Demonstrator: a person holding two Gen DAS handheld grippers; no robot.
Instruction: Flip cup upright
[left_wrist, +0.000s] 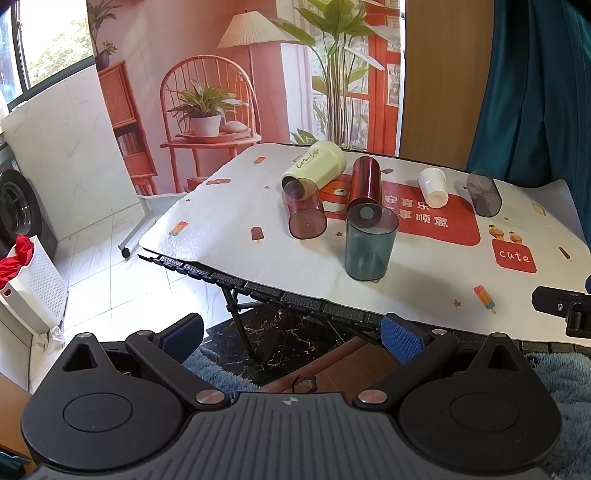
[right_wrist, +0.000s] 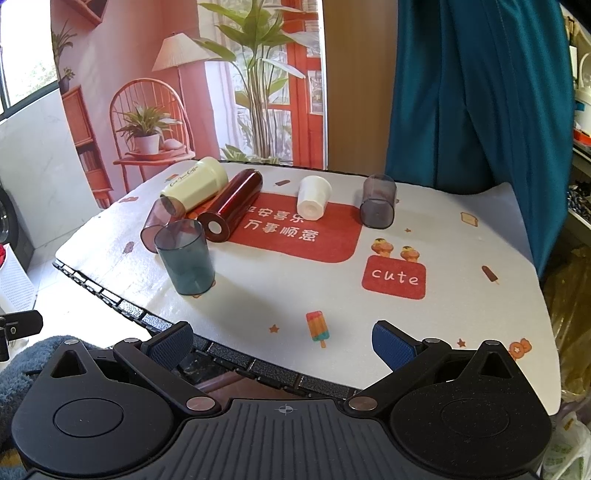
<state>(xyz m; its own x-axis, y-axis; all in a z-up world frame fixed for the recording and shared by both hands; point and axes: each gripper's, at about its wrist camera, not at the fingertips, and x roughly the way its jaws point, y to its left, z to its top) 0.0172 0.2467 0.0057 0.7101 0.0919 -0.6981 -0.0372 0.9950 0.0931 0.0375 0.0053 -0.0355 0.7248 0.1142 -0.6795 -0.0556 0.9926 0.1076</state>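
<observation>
Teal cup (left_wrist: 370, 243) (right_wrist: 185, 256) stands upright on the mat (left_wrist: 424, 284) (right_wrist: 258, 295), touching or nearly touching the red tumbler (left_wrist: 365, 183) (right_wrist: 232, 206) lying behind it. Pink cup (left_wrist: 303, 208) (right_wrist: 159, 221), cream cup (left_wrist: 314, 166) (right_wrist: 195, 185), white cup (left_wrist: 433, 187) (right_wrist: 313, 197) and grey cup (left_wrist: 483, 192) (right_wrist: 377, 201) lie tipped around the tumbler. Left gripper (left_wrist: 291, 338) and right gripper (right_wrist: 282, 343) hover before the mat's near edge, jaws spread and holding nothing.

Open mat (right_wrist: 280, 295) right of the upright teal cup (right_wrist: 186, 260); lying cups (right_wrist: 218, 212) crowded just behind it.

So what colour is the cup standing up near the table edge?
See-through teal-blue plastic cup, clearest in the right wrist view.
</observation>
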